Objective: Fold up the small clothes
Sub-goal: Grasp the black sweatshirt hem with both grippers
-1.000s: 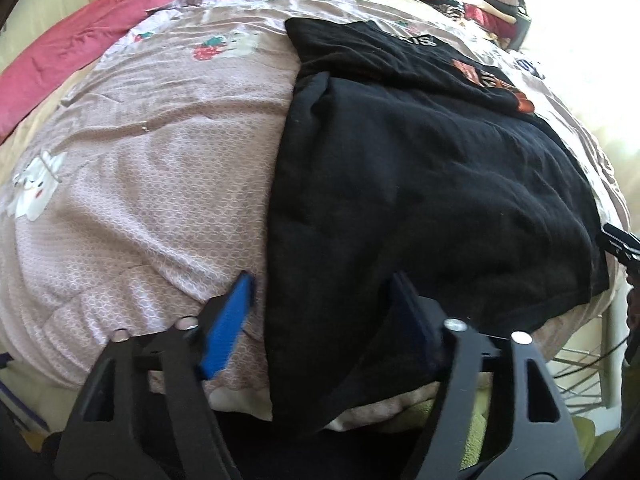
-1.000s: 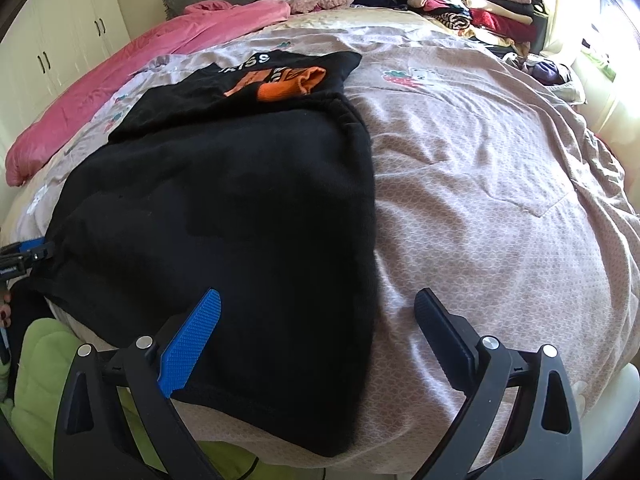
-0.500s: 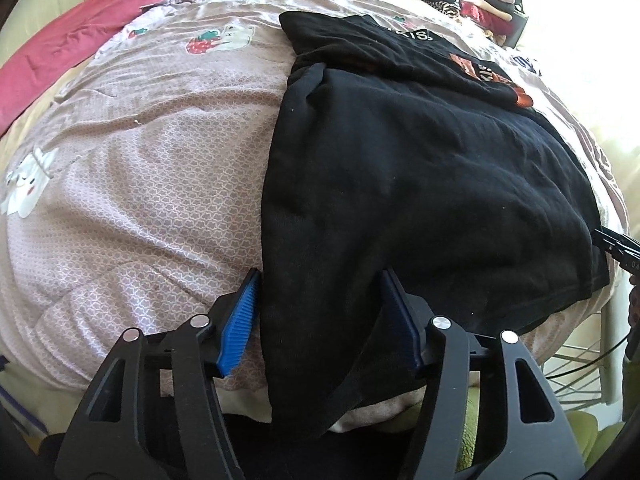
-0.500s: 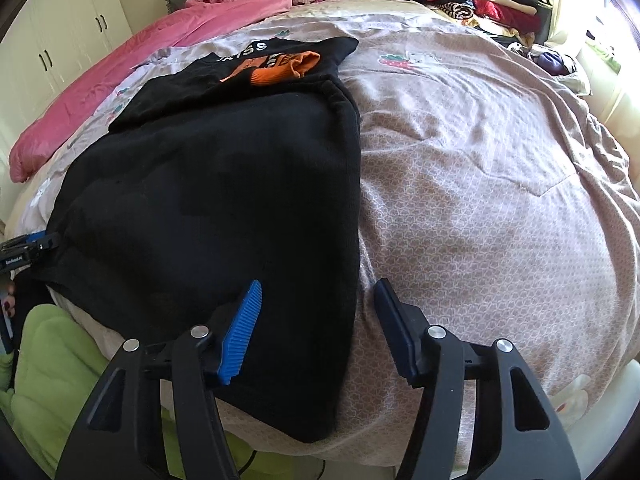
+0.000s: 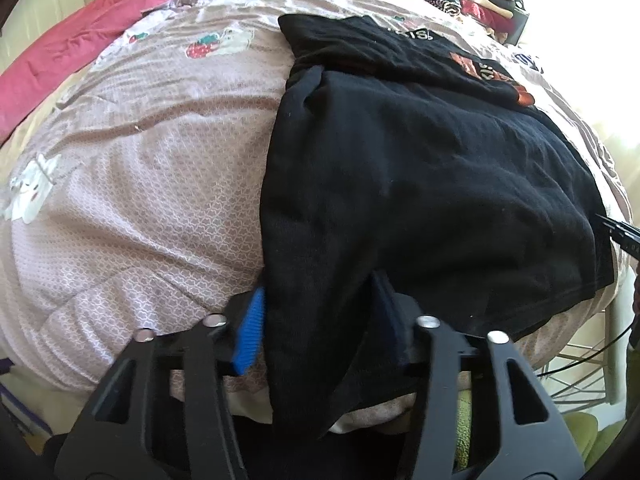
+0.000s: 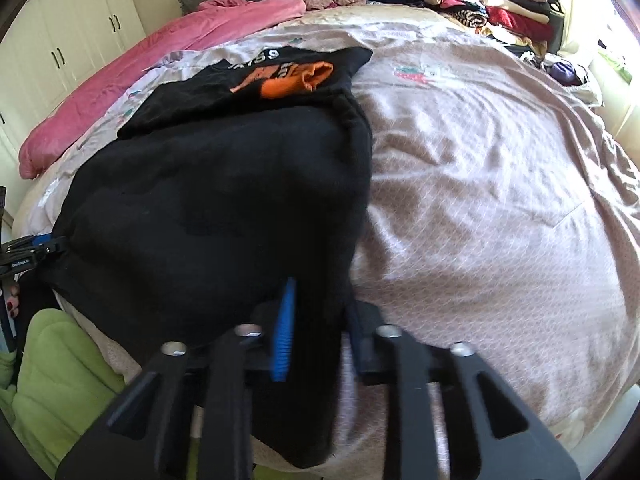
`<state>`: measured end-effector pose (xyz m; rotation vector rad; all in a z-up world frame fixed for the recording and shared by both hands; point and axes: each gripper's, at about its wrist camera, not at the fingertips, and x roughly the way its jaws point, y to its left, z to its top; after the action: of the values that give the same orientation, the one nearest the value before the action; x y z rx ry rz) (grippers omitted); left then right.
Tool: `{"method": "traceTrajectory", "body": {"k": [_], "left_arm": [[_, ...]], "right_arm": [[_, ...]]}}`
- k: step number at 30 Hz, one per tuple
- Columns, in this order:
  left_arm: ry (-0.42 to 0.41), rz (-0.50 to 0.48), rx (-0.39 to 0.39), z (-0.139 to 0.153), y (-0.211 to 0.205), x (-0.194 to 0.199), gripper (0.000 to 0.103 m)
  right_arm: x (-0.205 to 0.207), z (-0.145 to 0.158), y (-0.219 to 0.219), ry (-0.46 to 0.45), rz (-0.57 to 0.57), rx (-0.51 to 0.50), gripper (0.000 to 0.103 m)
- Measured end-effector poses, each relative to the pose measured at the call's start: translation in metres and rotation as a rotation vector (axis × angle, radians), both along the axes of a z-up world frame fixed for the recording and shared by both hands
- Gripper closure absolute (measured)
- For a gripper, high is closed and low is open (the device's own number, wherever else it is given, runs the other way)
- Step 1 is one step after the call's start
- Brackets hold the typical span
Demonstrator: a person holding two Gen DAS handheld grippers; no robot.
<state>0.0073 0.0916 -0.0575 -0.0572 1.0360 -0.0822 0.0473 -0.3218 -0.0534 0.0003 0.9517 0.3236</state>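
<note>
Black cotton T-shirt with orange print [image 5: 420, 168]: spread across the pinkish patterned quilt on the bed [image 5: 140, 184], its printed end lying toward the headboard, its near hem draped over the bed's edge at both corners.
Left gripper [image 5: 316, 320]: jaws narrowed but not fully together — the shirt's left hem corner hangs between the blue pad [image 5: 250, 332] and the dark pad, cloth touching both.
Right gripper [image 6: 320, 328]: jaws drawn closer than the left, pinched onto the right hem corner; its blue pad [image 6: 283, 328] presses the black fabric.
Far corner of bed: stack of folded clothes in mixed colours [image 6: 488, 4] — well apart from the shirt.
Left side of bed: rose-pink blanket [image 6: 152, 68], bunched along the quilt's edge.
Below bed edge: lime-green fleecy fabric [image 6: 60, 376].
</note>
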Motion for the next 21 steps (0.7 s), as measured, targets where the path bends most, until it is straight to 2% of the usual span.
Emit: {"method": "traceTrajectory", "body": {"k": [4,7,10,12,15,17,18,19,21], "left_arm": [[-0.035,0.001,0.002,0.01,0.002,-0.003,0.089],[-0.051,0.008,-0.011,0.016,0.006,-0.005,0.095],[-0.054,0.008,-0.018,0.017,0.006,-0.005,0.095],[-0.048,0.005,-0.015,0.015,0.005,-0.005,0.095],[-0.051,0.007,-0.008,0.014,0.004,-0.004,0.099],[-0.064,0.02,-0.02,0.019,0.007,-0.004,0.1],[-0.078,0.023,-0.024,0.023,0.008,-0.005,0.1],[-0.098,0.025,-0.028,0.03,0.01,-0.006,0.1],[-0.124,0.025,-0.035,0.039,0.012,-0.005,0.1]], "right_arm": [[-0.007,0.014,-0.004,-0.026,0.024,0.03,0.093],[-0.011,0.016,-0.002,-0.026,0.048,0.034,0.092],[-0.012,0.005,0.001,0.016,0.056,0.037,0.089],[-0.013,-0.002,0.003,0.033,0.059,0.028,0.083],[-0.013,-0.008,0.002,0.04,0.048,0.042,0.082],[-0.011,-0.006,0.003,0.045,0.051,0.044,0.085],[-0.009,-0.002,0.003,0.038,0.055,0.047,0.093],[-0.009,0.002,0.002,0.03,0.06,0.052,0.095],[-0.007,0.017,0.0,-0.009,0.077,0.086,0.095]]}}
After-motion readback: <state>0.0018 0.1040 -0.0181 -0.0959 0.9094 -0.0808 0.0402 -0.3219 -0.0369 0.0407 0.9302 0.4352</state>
